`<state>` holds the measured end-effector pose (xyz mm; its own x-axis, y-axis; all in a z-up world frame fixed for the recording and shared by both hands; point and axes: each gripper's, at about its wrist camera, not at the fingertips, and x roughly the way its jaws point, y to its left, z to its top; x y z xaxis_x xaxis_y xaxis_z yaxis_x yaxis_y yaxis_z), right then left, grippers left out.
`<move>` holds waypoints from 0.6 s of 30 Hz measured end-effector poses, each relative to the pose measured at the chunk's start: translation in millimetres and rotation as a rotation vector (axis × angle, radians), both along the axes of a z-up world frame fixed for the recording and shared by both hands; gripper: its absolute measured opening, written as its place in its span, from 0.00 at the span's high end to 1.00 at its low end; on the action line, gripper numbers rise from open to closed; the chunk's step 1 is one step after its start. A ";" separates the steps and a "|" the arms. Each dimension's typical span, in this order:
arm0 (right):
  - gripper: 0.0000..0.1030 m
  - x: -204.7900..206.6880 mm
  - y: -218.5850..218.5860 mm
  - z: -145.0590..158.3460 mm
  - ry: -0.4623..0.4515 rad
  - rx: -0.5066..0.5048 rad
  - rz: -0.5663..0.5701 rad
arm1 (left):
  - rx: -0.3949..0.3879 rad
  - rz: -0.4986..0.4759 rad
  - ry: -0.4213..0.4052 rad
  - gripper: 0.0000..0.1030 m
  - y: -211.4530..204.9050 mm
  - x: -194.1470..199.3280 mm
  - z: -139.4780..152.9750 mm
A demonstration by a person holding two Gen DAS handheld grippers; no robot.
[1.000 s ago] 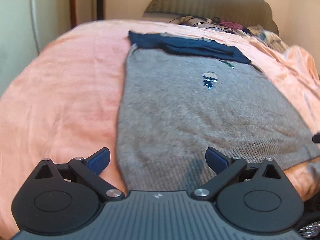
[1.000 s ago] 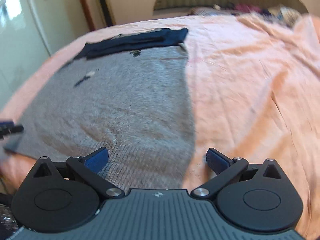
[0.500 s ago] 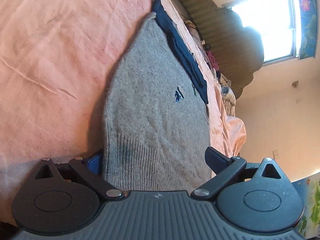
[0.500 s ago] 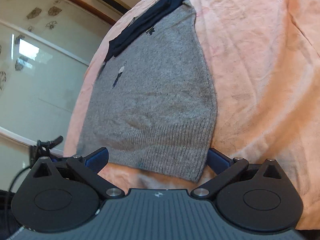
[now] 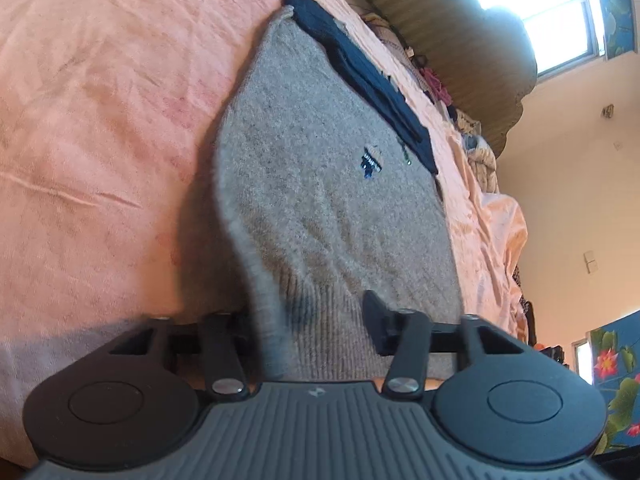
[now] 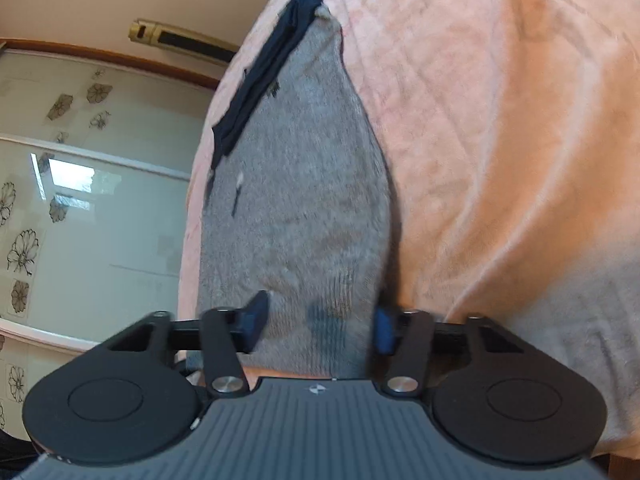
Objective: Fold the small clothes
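Between your left tool's jaws: you have the near hem corner of the grey sweater [image 5: 320, 200]. The left tool [image 5: 308, 316] has just been closing and now pinches the ribbed band. One finger is hidden behind the cloth, and the other finger [image 5: 374, 312] lies against the knit.
Edge at your left tool: the sweater's side edge stands up in a ridge just ahead of the hidden finger, lifted off the bed sheet [image 5: 100, 120]. Farther ahead it lies flat.
Between your right tool's jaws: you have the other hem corner. The right tool [image 6: 320, 322] has just been closing too. It is partly drawn together, and the ribbing fills the gap and meets both pads. This view is blurred.
Edge at your right tool: the sweater's side edge runs straight ahead from the right-hand pad, with a dark shadow along it.
Task's thing: the sweater is spread on the bed, stretching away from both tools. Its hem is nearest you.
Far end: a navy garment [image 5: 360, 68] lies across the sweater's far edge, touching it.
Room outside your left tool: bare peach sheet, with only shallow creases, well away from anything else.
Room outside your right tool: more bare sheet, wide and rumpled.
Beyond the sweater: a heap of clothes [image 5: 476, 152] lies near the wicker headboard [image 5: 460, 40], well apart from the hem.
Bed edge: in the right tool's view the sheet drops away beside a flower-patterned panel [image 6: 80, 200].
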<state>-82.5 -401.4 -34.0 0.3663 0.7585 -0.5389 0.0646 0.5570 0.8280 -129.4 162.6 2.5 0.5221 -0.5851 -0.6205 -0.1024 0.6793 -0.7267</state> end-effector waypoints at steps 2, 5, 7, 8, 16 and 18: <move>0.81 -2.4 -2.8 -4.2 0.016 -0.003 -0.010 | 0.010 0.000 0.024 0.82 -0.8 0.9 -5.6; 0.89 -6.3 -5.9 -7.5 -0.003 -0.007 -0.025 | 0.033 0.002 0.039 0.95 2.0 2.2 -6.8; 0.89 -7.8 -4.6 1.0 -0.053 -0.019 -0.027 | 0.056 -0.012 0.022 0.95 2.5 3.1 -1.5; 0.89 -6.5 -5.3 7.3 -0.080 -0.003 -0.028 | 0.062 -0.015 0.006 0.95 3.0 4.4 3.7; 0.89 74.1 -13.6 52.6 -0.280 0.099 -0.116 | 0.011 0.050 -0.171 0.95 20.9 83.7 53.2; 0.89 110.5 -14.1 56.8 -0.311 0.135 -0.142 | 0.014 0.075 -0.213 0.95 24.5 117.4 63.8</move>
<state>27.9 -415.6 22.8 0.6038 0.7449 -0.2837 -0.1327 0.4449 0.8857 -12.0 187.1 66.3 0.6838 -0.5319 -0.4995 0.0021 0.6860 -0.7276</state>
